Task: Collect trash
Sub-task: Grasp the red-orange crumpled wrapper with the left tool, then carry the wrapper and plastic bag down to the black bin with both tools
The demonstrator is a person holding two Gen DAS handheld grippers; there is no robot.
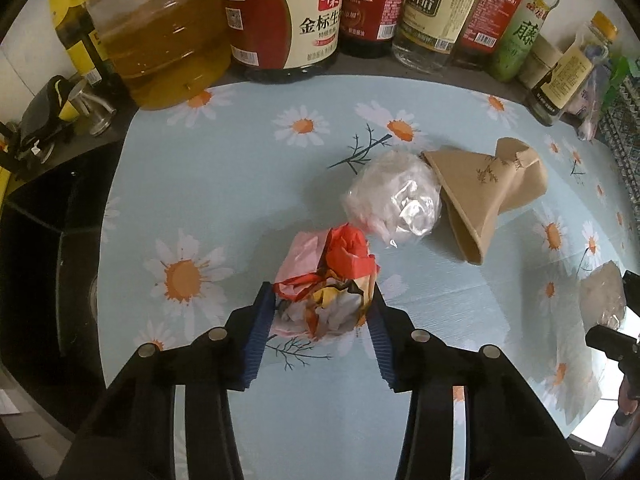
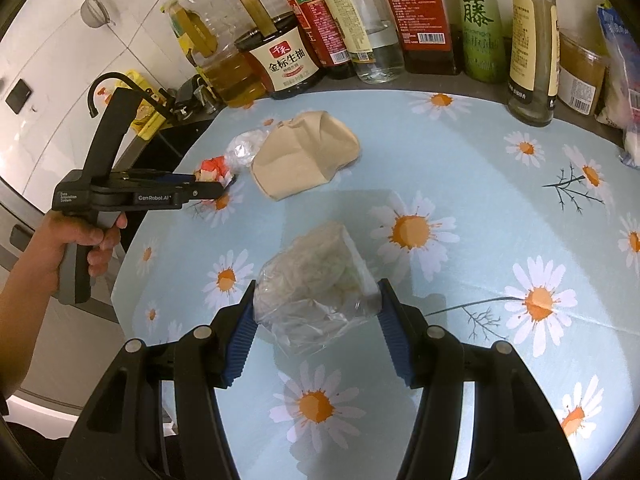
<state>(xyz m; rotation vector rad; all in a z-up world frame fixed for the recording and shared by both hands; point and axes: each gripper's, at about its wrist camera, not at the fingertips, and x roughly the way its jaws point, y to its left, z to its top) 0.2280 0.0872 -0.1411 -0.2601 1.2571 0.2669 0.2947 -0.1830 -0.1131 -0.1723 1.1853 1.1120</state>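
Observation:
My left gripper [image 1: 322, 302] is shut on a crumpled red, pink and white wrapper [image 1: 326, 280] resting on the daisy tablecloth [image 1: 224, 184]; the wrapper also shows in the right wrist view [image 2: 214, 168]. My right gripper [image 2: 316, 300] is shut on a clear plastic bag with pale crumpled contents [image 2: 320, 280]; the bag also shows in the left wrist view [image 1: 604, 296]. A white plastic wad [image 1: 394, 198] and a folded brown paper bag [image 1: 486, 196] lie just beyond the wrapper. The paper bag [image 2: 304, 156] lies ahead of the right gripper.
A row of oil, soy sauce and vinegar bottles [image 1: 280, 20] lines the back of the counter, also in the right wrist view [image 2: 424, 16]. A black sink [image 1: 44, 248] with a faucet [image 2: 104, 88] lies left of the cloth. Packets [image 2: 624, 60] stand at the right.

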